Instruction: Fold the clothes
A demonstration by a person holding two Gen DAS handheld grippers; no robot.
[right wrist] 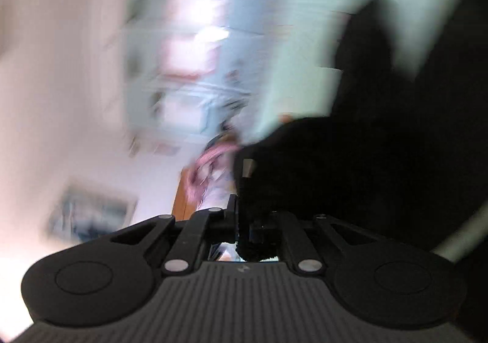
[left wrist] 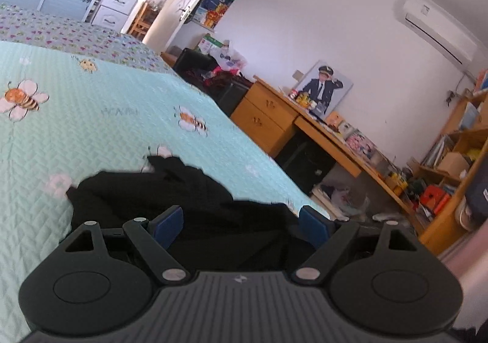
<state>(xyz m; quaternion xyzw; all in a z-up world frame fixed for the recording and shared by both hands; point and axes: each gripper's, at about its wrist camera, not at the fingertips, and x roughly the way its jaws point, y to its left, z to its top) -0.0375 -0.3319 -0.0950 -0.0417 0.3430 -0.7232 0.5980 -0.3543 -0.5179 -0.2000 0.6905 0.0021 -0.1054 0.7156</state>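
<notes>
A black garment lies crumpled on the mint-green bee-print bedspread, near the bed's right edge. My left gripper is open, its blue pads wide apart just over the near part of the cloth, which runs between them. In the right wrist view the picture is heavily motion-blurred. My right gripper is shut on a fold of the black garment, which hangs up and to the right from the jaws.
The bed's right edge drops to a cluttered floor. A wooden desk with drawers, a portrait and a bookshelf line the wall. A flowered quilt covers the far bed.
</notes>
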